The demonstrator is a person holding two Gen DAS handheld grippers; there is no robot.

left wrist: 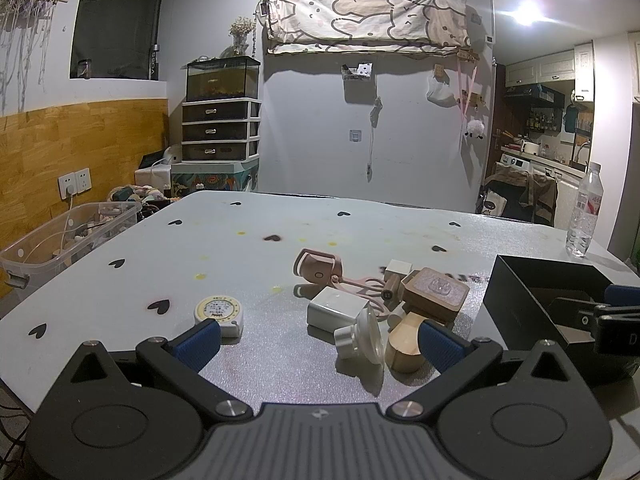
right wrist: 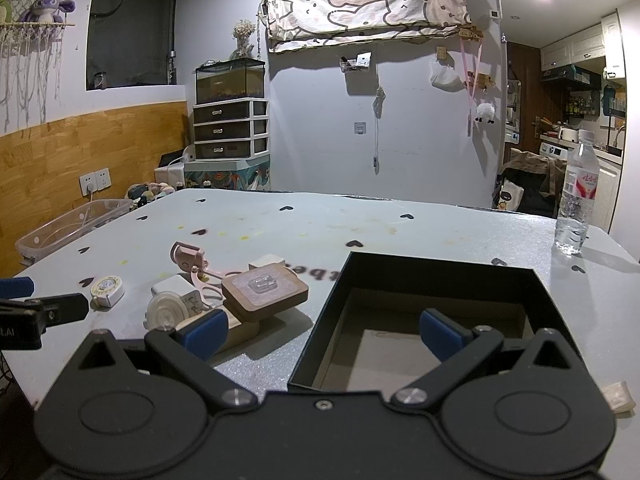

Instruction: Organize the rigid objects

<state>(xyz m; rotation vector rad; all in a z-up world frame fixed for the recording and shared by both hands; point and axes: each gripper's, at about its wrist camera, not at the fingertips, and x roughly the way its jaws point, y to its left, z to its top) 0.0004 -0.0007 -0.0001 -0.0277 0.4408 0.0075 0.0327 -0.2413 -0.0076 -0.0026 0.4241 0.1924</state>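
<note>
Pale grey wall point(left wrist: 320, 128) behind, wood panelling point(left wrist: 80, 140) low on the left with a double socket point(left wrist: 75, 182). Fish tank point(left wrist: 222, 79) atop a three-drawer unit point(left wrist: 221, 130). Patterned cloth point(left wrist: 366, 16) hung high. Kitchen doorway point(left wrist: 540, 128) right, ceiling lights point(left wrist: 528, 14) glaring.

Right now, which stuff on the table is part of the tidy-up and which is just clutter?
Job:
black box, empty
tape measure
white charger
wooden square block
pink clip fan
white round disc
light wooden piece

Lying about:
water bottle
clear bin off the table's left
fish tank
</note>
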